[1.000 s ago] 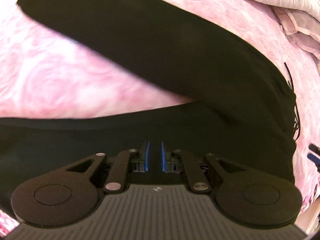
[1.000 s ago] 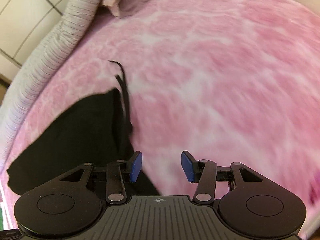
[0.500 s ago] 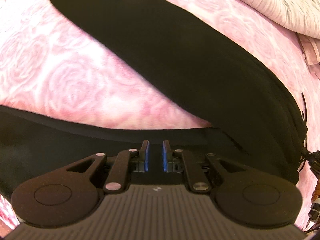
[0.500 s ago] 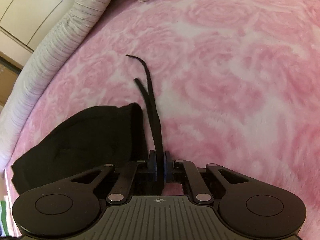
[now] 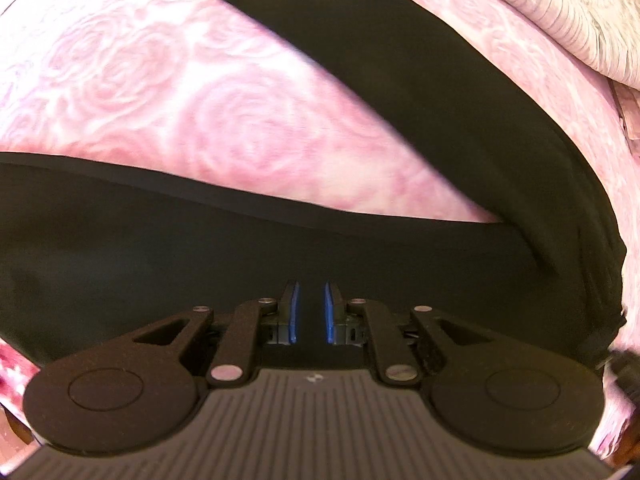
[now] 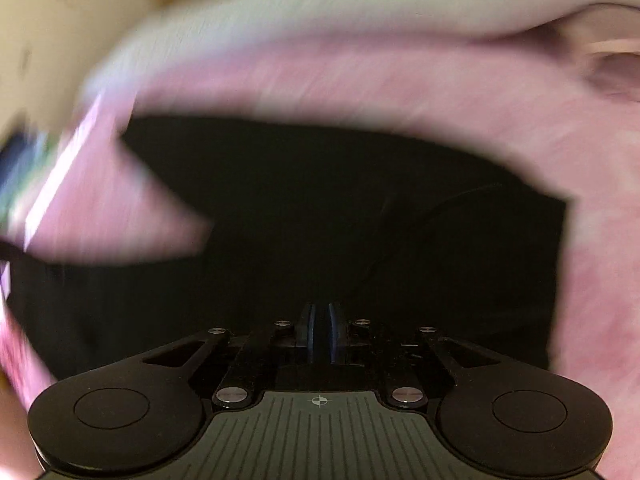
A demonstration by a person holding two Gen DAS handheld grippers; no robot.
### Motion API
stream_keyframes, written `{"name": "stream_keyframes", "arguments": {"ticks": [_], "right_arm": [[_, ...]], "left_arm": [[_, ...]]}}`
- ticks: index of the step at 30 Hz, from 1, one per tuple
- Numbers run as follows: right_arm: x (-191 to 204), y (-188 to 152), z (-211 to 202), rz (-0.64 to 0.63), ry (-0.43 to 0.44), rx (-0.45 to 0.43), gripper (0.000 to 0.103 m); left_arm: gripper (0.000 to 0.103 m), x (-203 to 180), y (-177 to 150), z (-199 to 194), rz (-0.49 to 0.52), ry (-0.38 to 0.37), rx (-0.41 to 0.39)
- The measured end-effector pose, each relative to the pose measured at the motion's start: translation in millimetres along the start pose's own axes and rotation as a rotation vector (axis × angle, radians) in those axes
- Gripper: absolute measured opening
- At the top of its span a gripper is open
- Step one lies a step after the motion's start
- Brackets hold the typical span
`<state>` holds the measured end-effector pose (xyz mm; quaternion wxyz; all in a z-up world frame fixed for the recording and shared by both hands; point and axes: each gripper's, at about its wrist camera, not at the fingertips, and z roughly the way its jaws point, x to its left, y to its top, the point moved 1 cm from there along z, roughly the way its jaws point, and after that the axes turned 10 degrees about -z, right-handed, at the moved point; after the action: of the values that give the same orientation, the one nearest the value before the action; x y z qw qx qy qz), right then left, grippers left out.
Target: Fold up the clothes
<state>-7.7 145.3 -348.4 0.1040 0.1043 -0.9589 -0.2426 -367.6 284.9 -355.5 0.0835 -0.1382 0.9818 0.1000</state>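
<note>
Black trousers (image 5: 400,80) lie on a pink rose-patterned blanket (image 5: 200,100). One leg runs from the top to the right, and the other crosses the bottom of the left wrist view. My left gripper (image 5: 311,286) is shut on the near leg's cloth, which fills the narrow gap between the blue pads. In the blurred right wrist view the trousers (image 6: 320,200) spread dark under my right gripper (image 6: 320,306). Its jaws are opening slightly, still close together with black cloth between the pads. A thin drawstring (image 6: 440,204) shows faintly on the cloth.
A striped grey-pink duvet (image 5: 560,12) is bunched along the far right of the bed. In the right wrist view a pale roll of bedding (image 6: 360,12) edges the pink blanket (image 6: 440,92), with a beige wall (image 6: 48,40) beyond at upper left.
My right gripper went from open beside the waistband to shut on the drawstring and waist edge, then swung and rolled over the trousers. My left gripper slid along, still holding the leg.
</note>
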Motion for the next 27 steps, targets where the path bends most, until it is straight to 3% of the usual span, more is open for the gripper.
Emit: {"name": "stream_keyframes", "arguments": {"ticks": [4,7,11,16,19,21,27], "right_arm": [[66.6,-21.5,27.8,-0.032,0.067,0.125,0.015],[86.2,-21.7,15.5,0.005,-0.017,0.074,0.017],[34.6,-6.0,-17.7,0.245,-0.255,-0.088,0.018],[-56.7,-3.1,-22.8,0.581,-0.457,-0.207,0.018],[-88.5,-9.0,-9.2,0.690,-0.423,-0.236,0.018],[-92.9,-7.2,3.0,0.731,-0.371,-0.189,0.015],[-14.8,-8.1,29.9,0.692,-0.159,-0.132,0.013]], "left_arm": [[0.009,36.2,7.0,-11.4,-0.005,-0.001,-0.008],[0.009,64.5,12.3,-23.4,-0.007,0.000,-0.010],[0.009,98.8,19.0,-34.9,-0.004,-0.002,-0.018],[0.009,122.1,24.5,-32.0,-0.022,-0.022,-0.007],[0.009,126.1,27.6,-29.9,-0.009,-0.039,-0.008],[0.009,128.6,30.2,-28.7,-0.013,-0.042,-0.009],[0.009,125.5,38.2,-20.8,-0.024,-0.049,0.004]]}}
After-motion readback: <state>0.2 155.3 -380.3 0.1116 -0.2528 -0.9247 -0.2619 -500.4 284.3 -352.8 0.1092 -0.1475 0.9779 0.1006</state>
